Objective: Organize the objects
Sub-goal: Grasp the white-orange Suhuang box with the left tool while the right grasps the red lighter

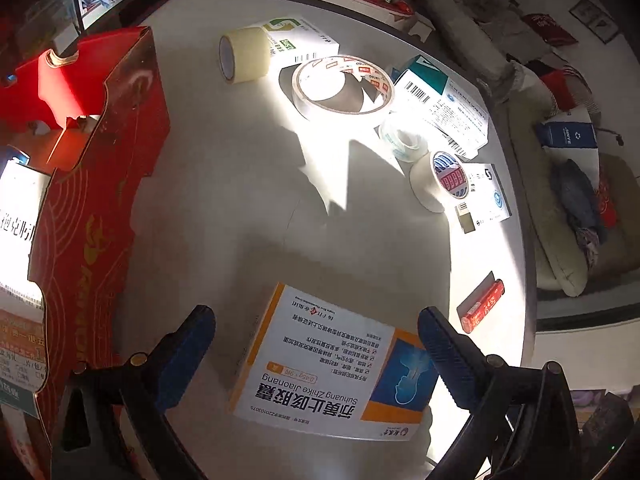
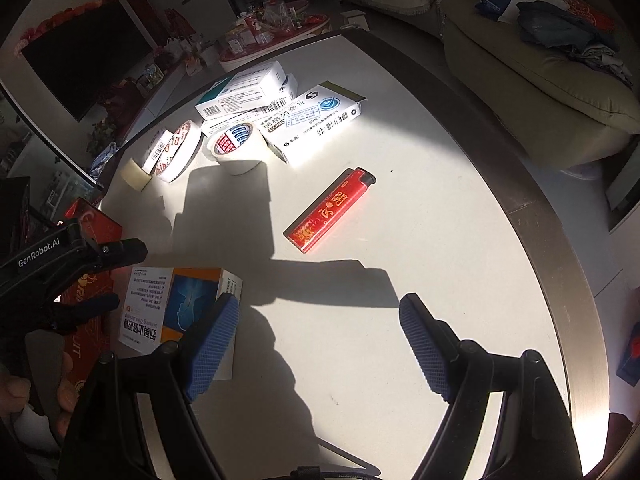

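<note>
Left wrist view: my left gripper (image 1: pixel 316 356) has its jaws spread wide either side of the orange-and-white medicine box (image 1: pixel 336 364), not pressing it; the box lies flat on the white table (image 1: pixel 224 184), with the red carton (image 1: pixel 100 184) at nine o'clock. My right gripper (image 2: pixel 320 344) hangs with jaws apart and empty, the red lighter (image 2: pixel 330 210) at twelve.

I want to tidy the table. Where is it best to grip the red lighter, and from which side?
Grip the red lighter across its narrow middle, coming from above. It lies flat and alone on the table, long and slim, so the open right claw probably spans the short width easily.
</note>
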`<state>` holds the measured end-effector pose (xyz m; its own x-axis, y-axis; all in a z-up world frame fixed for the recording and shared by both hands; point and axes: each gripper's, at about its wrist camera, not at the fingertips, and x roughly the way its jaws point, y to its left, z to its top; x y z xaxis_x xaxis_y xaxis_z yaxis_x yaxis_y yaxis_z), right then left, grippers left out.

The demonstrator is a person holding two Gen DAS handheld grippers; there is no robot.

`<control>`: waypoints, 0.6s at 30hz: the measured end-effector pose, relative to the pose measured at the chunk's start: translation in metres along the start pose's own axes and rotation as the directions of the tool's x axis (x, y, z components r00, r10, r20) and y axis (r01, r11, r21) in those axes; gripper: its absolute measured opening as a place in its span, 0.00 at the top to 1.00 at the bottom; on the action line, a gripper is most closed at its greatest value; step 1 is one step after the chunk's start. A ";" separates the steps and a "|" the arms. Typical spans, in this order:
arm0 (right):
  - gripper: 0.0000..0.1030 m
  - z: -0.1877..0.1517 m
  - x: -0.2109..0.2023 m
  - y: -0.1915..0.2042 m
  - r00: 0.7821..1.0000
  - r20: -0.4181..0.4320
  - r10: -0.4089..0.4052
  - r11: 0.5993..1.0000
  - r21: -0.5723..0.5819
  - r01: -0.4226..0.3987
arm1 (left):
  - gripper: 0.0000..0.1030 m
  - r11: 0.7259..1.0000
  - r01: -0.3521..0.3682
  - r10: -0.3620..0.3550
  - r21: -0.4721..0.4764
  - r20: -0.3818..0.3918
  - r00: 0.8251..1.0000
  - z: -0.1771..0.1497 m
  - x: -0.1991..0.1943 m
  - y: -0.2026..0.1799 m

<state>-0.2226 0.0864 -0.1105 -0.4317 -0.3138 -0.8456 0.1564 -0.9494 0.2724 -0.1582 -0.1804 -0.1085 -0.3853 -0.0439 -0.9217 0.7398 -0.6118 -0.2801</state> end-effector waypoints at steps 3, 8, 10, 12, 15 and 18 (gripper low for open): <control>0.20 -0.018 -0.003 0.009 1.000 -0.025 -0.019 0.998 -0.053 0.017 | 0.00 0.991 -0.035 0.032 0.129 0.022 0.999 0.019 0.004 -0.016; 0.20 -0.049 0.000 0.042 0.998 -0.049 -0.050 0.975 -0.219 0.038 | 0.00 0.974 0.002 0.010 0.224 -0.051 0.999 0.015 0.019 -0.029; 0.20 -0.056 0.004 0.056 0.996 -0.035 -0.079 0.956 -0.288 0.066 | 0.00 0.968 0.002 0.015 0.250 -0.065 0.998 0.004 0.019 -0.029; 0.21 -0.055 0.007 0.064 0.996 -0.011 -0.093 0.943 -0.321 0.085 | 0.00 0.967 0.015 0.009 0.256 -0.094 0.996 -0.008 0.019 -0.024; 0.21 -0.044 0.014 0.068 0.994 0.026 -0.105 0.936 -0.334 0.107 | 0.00 0.965 0.017 0.020 0.260 -0.140 0.990 -0.035 0.017 -0.009; 0.20 -0.032 0.026 0.065 0.994 0.014 -0.106 0.936 -0.335 0.105 | 0.00 0.975 0.059 -0.027 0.213 -0.147 0.989 -0.057 0.002 0.011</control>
<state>-0.1952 0.0166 -0.1297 -0.4585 -0.2113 -0.8632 0.3989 -0.9169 0.0126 -0.1191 -0.1421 -0.1290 -0.3201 0.0894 -0.9432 0.5813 -0.7676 -0.2700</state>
